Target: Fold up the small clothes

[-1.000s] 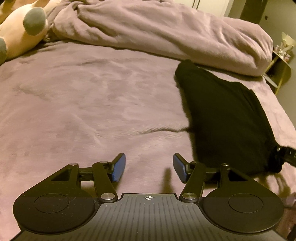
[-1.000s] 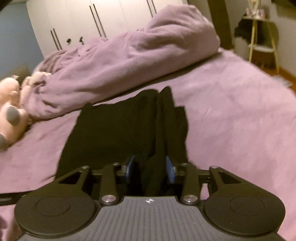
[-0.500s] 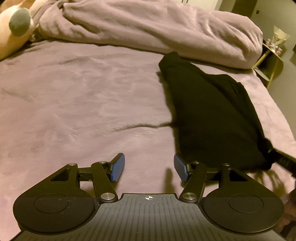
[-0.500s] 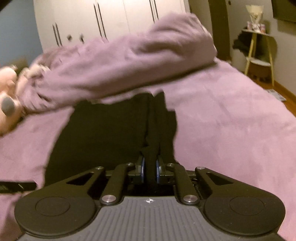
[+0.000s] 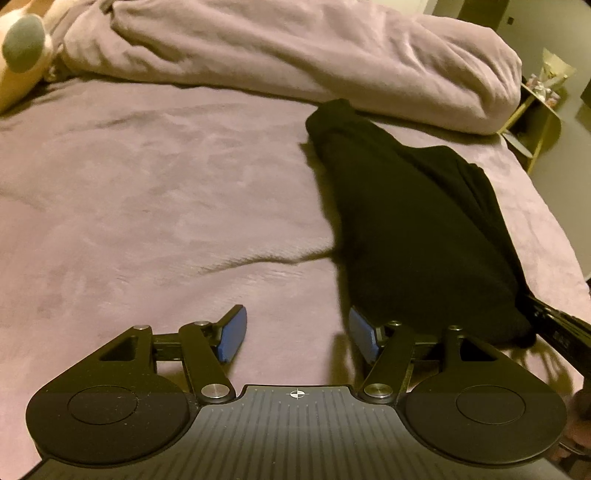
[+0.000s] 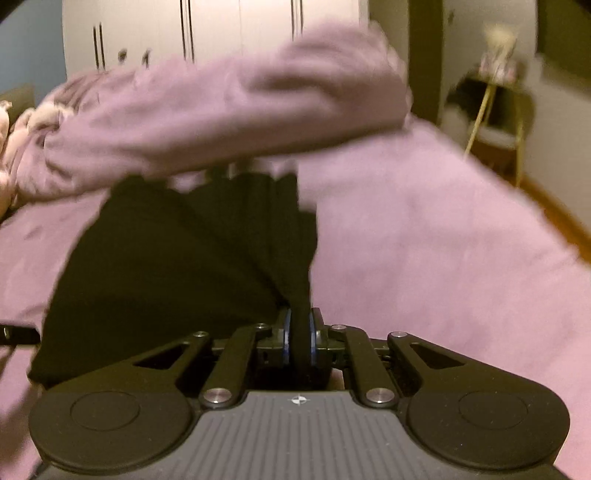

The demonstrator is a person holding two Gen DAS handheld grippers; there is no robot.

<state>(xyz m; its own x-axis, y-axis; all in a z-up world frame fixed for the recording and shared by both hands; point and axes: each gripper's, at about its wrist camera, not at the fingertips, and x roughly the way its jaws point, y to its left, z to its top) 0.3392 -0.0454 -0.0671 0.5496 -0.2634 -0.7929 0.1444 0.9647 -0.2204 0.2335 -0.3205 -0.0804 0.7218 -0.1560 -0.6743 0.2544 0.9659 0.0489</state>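
A black garment (image 5: 417,229) lies lengthwise on the purple bed, right of centre in the left wrist view. My left gripper (image 5: 297,334) is open and empty, low over the bed just left of the garment's near end. My right gripper (image 6: 299,341) is shut on a bunched near edge of the black garment (image 6: 177,266), which stretches away from it and looks lifted at that end. The right gripper also shows at the right edge of the left wrist view (image 5: 554,328), holding the garment's near right corner.
A rumpled purple duvet (image 5: 295,48) lies across the far side of the bed. A plush toy (image 5: 22,48) sits at the far left. A small yellow side table (image 5: 535,110) stands beyond the bed's right edge. White wardrobes (image 6: 221,26) stand behind.
My right gripper has closed on the garment's near edge and is moving, blurring its view. The garment has shifted left and nearer in the left wrist view. My left gripper stays open.
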